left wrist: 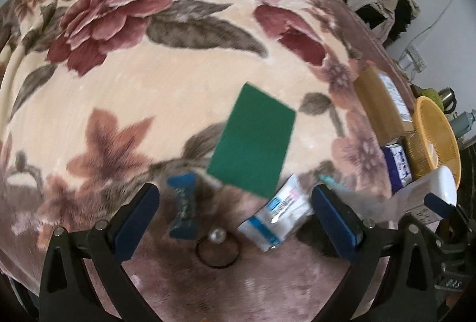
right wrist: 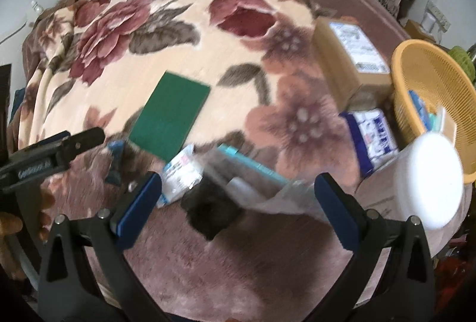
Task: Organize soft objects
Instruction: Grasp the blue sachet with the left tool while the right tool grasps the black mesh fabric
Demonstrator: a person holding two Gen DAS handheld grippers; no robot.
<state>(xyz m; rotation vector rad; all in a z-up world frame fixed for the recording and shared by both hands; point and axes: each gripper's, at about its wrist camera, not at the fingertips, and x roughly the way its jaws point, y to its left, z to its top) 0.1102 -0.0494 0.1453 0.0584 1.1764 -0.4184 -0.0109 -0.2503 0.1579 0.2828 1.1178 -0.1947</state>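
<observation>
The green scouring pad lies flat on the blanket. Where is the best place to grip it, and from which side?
Grip the green scouring pad at its near short edge, coming from the near side with the left gripper, which is open. The pad is thin and flat, so one finger probably must press into the soft blanket under that edge.

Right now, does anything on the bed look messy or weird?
Yes. Small things lie scattered on the blanket instead of in the orange basket: a green pad lying askew, a white packet and a hair tie.
</observation>
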